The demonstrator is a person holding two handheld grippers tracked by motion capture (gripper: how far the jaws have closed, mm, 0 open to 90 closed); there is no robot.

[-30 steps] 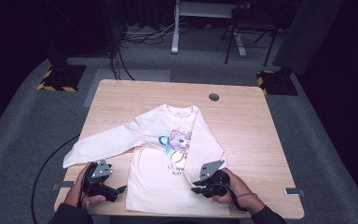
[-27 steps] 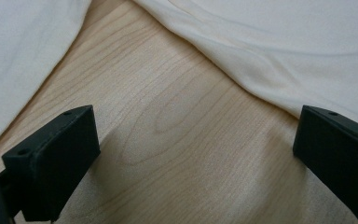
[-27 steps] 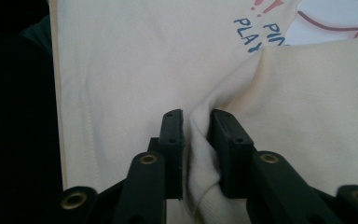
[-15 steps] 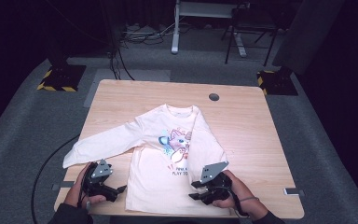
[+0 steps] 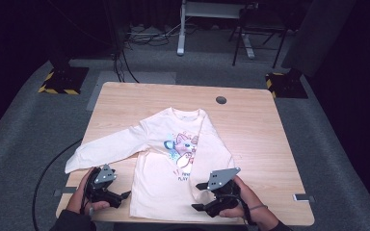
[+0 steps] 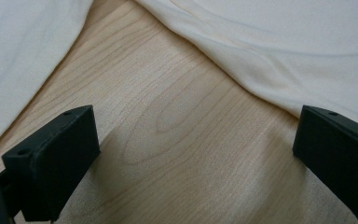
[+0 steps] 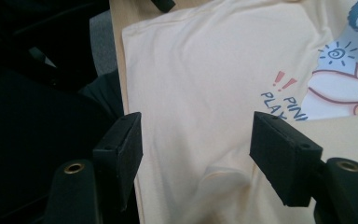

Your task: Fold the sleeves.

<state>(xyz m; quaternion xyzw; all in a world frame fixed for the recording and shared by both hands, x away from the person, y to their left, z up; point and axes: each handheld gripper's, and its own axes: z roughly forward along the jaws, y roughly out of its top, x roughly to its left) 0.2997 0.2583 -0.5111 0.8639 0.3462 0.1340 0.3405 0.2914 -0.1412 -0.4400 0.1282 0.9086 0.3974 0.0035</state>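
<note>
A cream long-sleeved shirt (image 5: 161, 183) with a cartoon print (image 5: 185, 147) lies flat on the wooden table (image 5: 260, 139). One sleeve (image 5: 106, 149) stretches out to the left; the other is folded across the front. My left gripper (image 5: 120, 198) rests open on bare wood between that sleeve and the shirt's side, and its own view shows wood (image 6: 177, 126) between the jaws of the left gripper (image 6: 196, 140). My right gripper (image 5: 198, 197) is open over the shirt's lower right part, near the hem. In its view the right gripper (image 7: 196, 135) has cream cloth (image 7: 191, 84) between the jaws.
A round cable hole (image 5: 220, 100) sits at the table's far side. The table's near edge (image 7: 117, 70) runs close beside the right gripper's jaw, with the person's dark clothing beyond it. Stands and cables lie on the grey floor (image 5: 24, 125) around the table.
The right gripper has shifted a little toward the near edge and left, over the shirt's hem area. The left gripper has stayed put.
</note>
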